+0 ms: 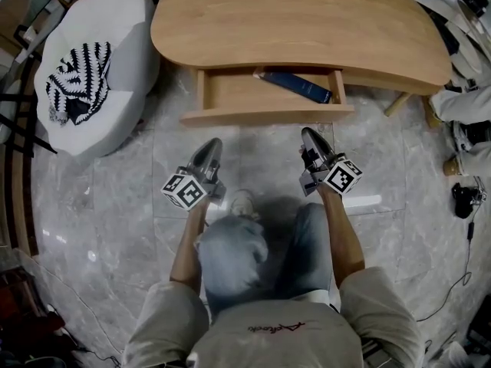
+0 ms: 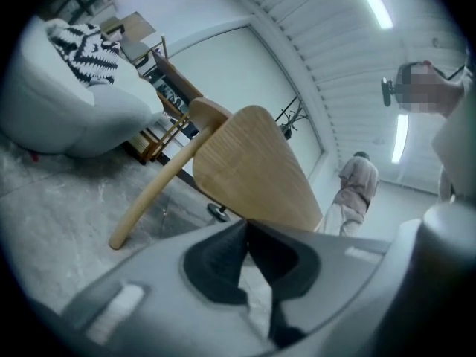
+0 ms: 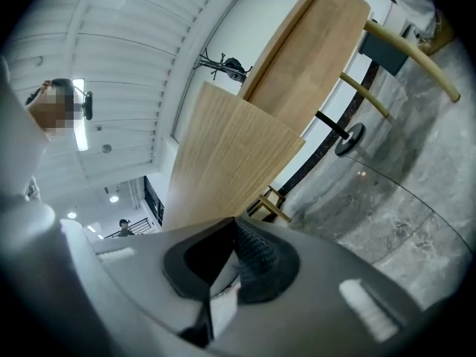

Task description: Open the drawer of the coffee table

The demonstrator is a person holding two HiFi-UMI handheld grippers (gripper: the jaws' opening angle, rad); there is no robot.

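Observation:
The wooden coffee table [image 1: 307, 21] stands at the top of the head view. Its drawer [image 1: 265, 115] is pulled out toward me, and a dark blue book [image 1: 295, 87] lies inside. My left gripper [image 1: 212, 144] and right gripper [image 1: 308, 134] point at the drawer front from a short way off, touching nothing. In the left gripper view the jaws [image 2: 245, 225] meet with nothing between them, the table's wood [image 2: 253, 169] ahead. The right gripper view shows the same: shut, empty jaws [image 3: 234, 223] before the drawer's wooden panel [image 3: 223, 155].
A white pouf [image 1: 115, 21] with a black-and-white cushion [image 1: 77, 79] sits left of the table. A person's legs and shoes [image 1: 460, 106] are at the right edge, with a cable [image 1: 466, 236] on the marble floor. Another person [image 2: 355, 192] stands far behind the table.

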